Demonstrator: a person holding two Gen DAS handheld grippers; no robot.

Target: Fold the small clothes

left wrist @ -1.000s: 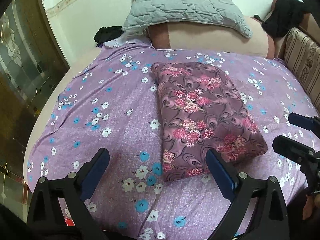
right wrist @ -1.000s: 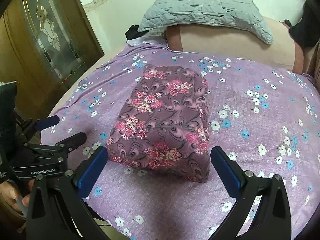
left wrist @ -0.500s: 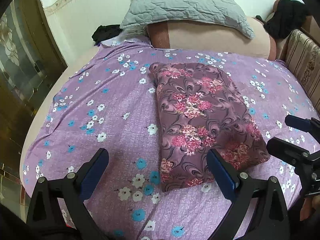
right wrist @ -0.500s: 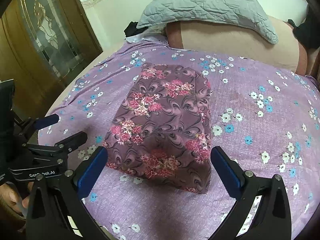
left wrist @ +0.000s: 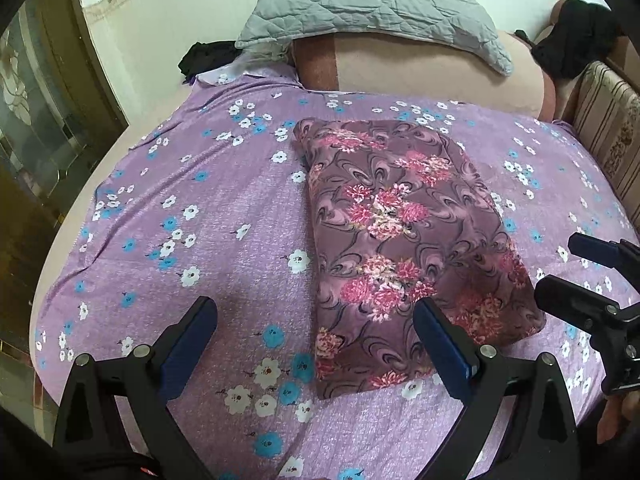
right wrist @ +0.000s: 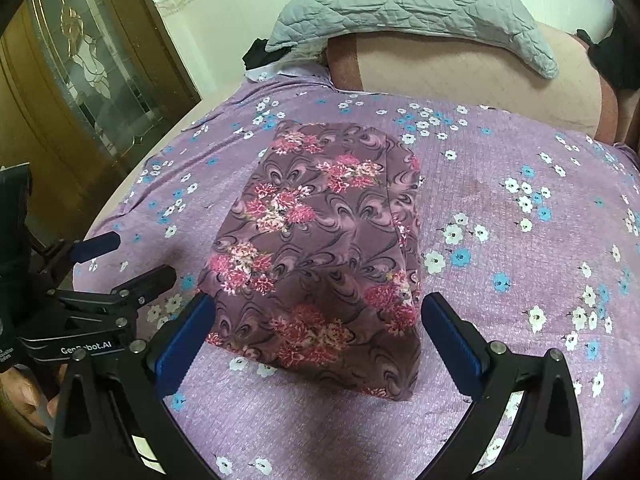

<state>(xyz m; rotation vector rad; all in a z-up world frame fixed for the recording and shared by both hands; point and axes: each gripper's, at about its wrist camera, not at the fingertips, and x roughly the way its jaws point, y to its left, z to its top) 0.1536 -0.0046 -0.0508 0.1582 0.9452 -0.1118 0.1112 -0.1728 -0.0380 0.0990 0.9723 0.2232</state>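
Maroon floral garment (right wrist: 320,248) unmoved (folded); both grippers nearer it.

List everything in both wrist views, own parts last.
garment: 1, mauve with pink flowers, folded, mid-bed
sheet: 1, purple with white and blue flowers, covers bed
quilt: 1, grey, on the bolster
bolster: 1, pink-tan, at bed head
black clothes: 2 heaps, far left and far right of head
door: 1, wood with glass, left
left gripper: open, empty, over near edge
right gripper: open, empty, at garment's near end
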